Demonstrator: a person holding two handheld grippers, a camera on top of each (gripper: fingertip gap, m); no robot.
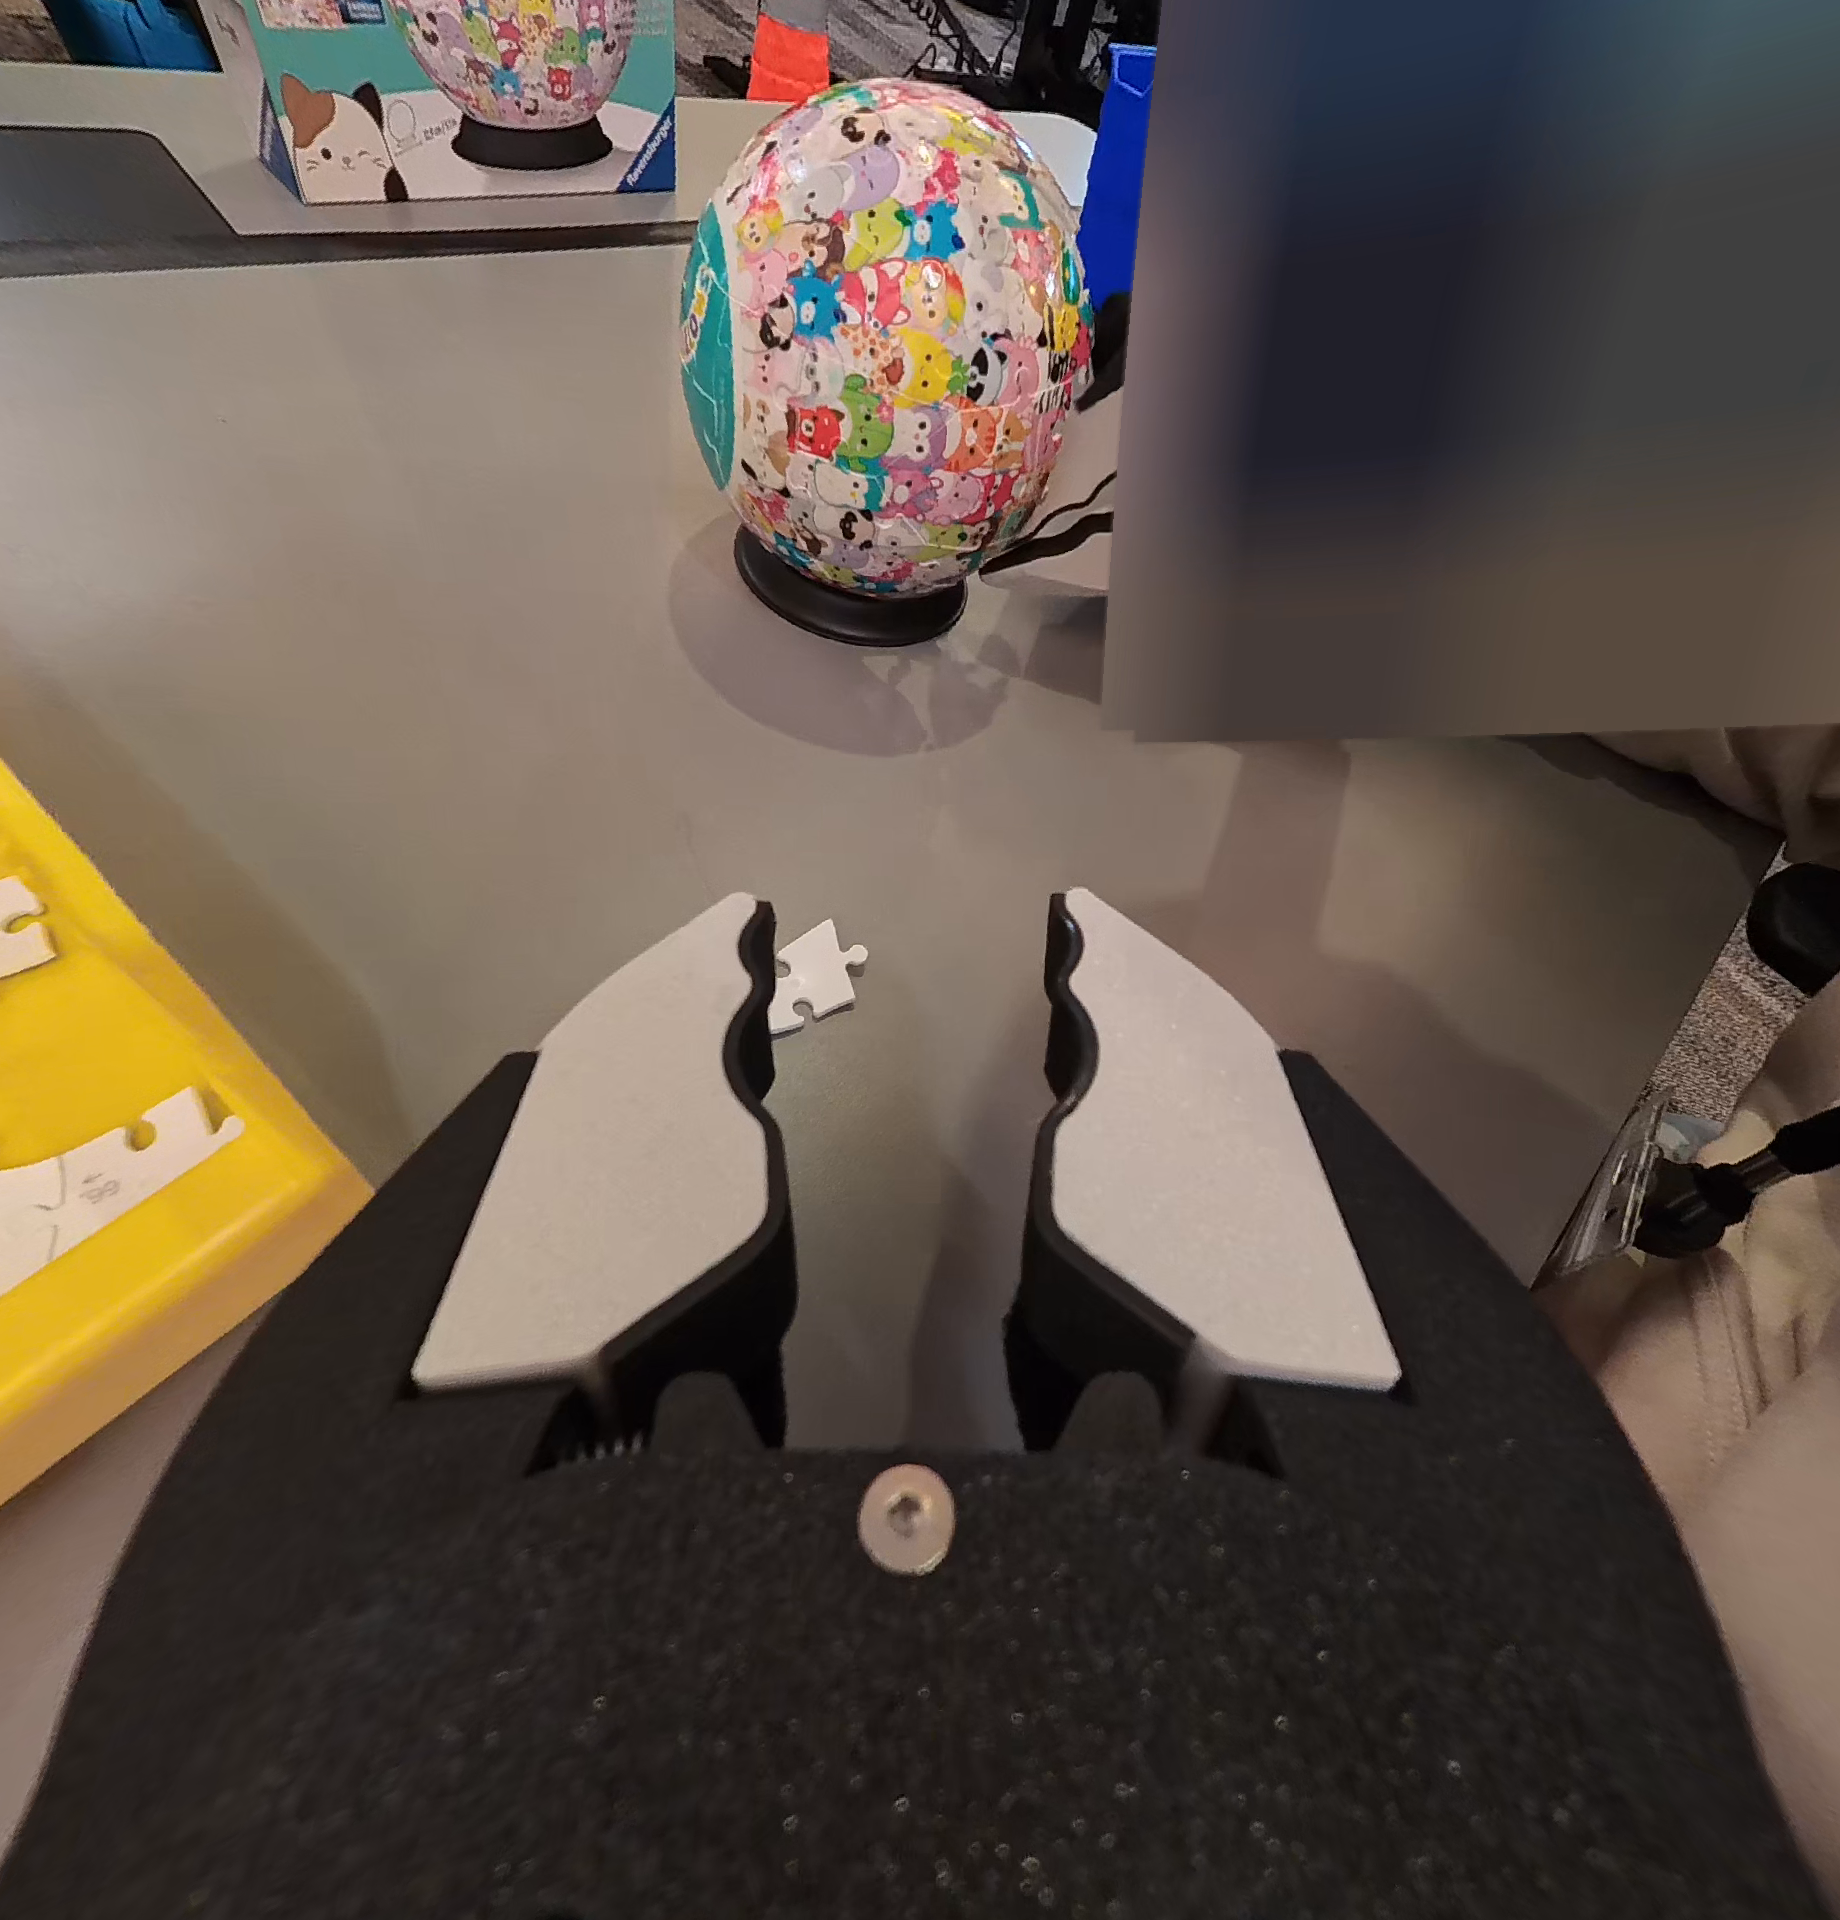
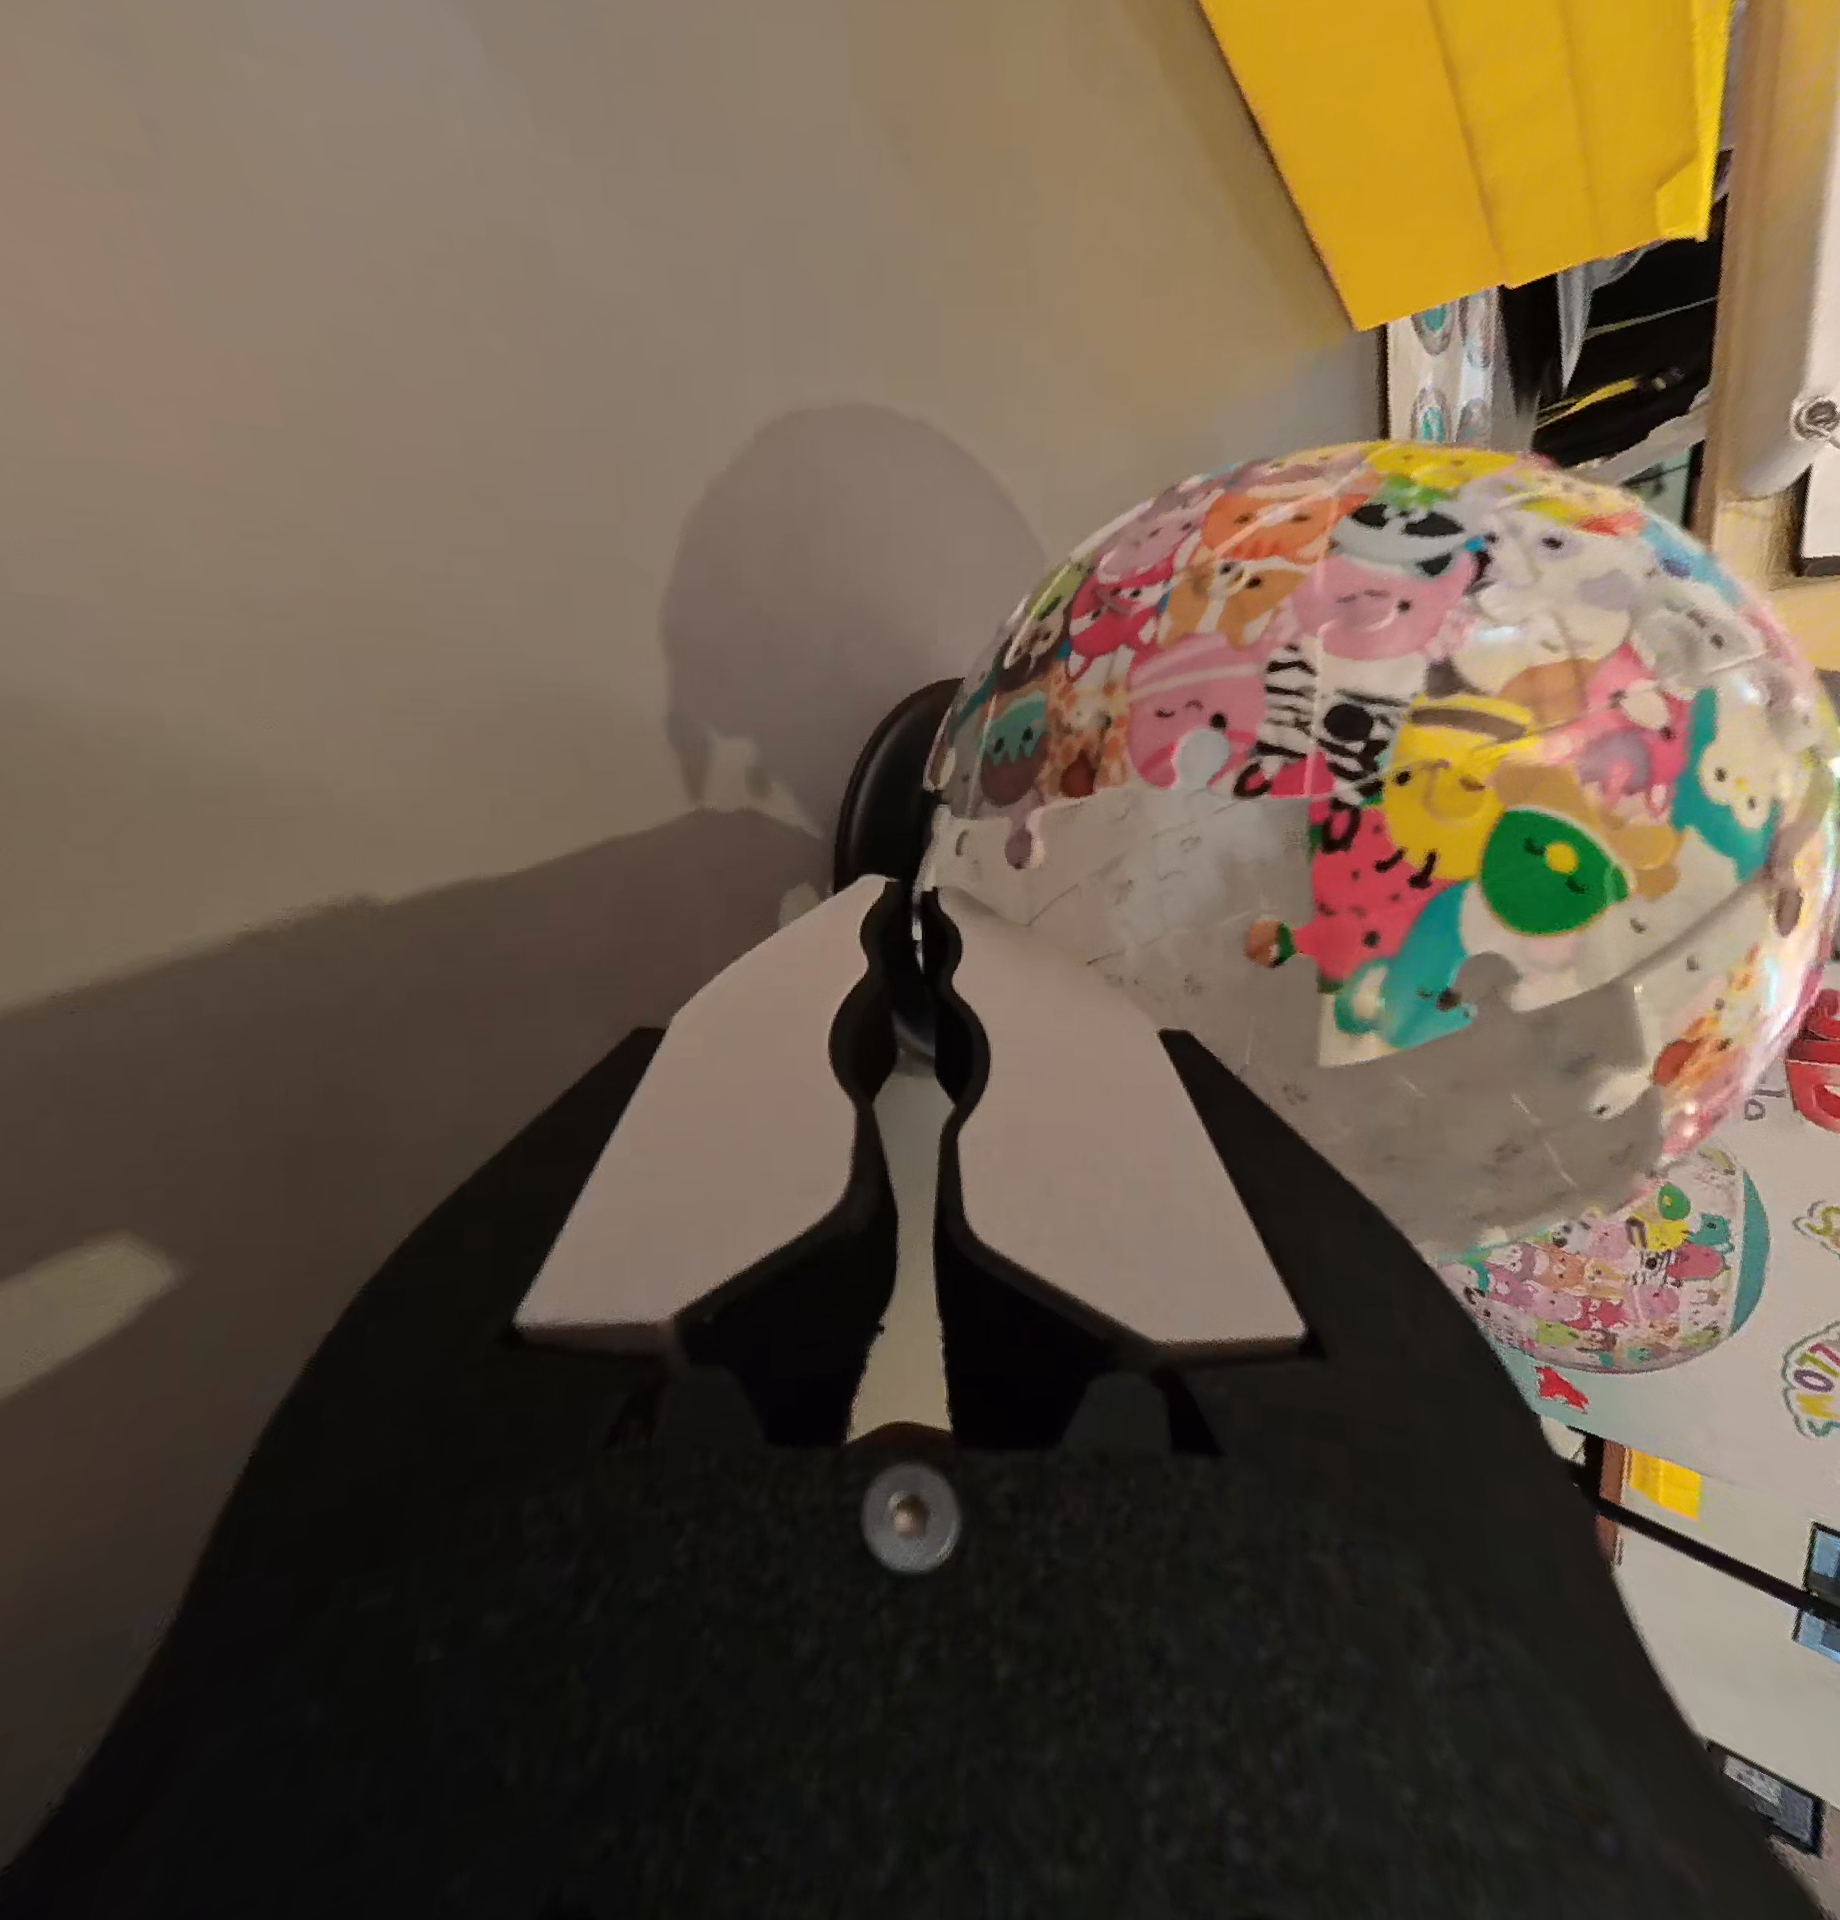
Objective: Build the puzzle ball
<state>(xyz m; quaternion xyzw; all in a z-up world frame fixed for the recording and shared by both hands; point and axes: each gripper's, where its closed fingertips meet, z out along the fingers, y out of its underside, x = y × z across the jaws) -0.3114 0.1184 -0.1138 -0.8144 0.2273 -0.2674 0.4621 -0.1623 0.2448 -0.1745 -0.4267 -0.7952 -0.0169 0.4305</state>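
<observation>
The left tool (image 1: 905, 935) hangs released above the grey counter (image 1: 376, 520), its grey-and-black fingers spread wide, with a small white jigsaw piece (image 1: 817, 975) lying face-down just beside its left fingertip. Farther back, the glossy, multicoloured cartoon-animal puzzle ball (image 1: 885, 353) stands on its black ring stand (image 1: 848, 603), near a yellow plastic tray (image 1: 157, 1226) holding more white pieces. The right tool (image 2: 914, 904) is nearly clenched at the ball's open edge beside the stand, though whether it pinches anything I cannot tell.

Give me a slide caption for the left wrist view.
Open left gripper hovers over a loose puzzle piece, puzzle ball beyond.
</observation>
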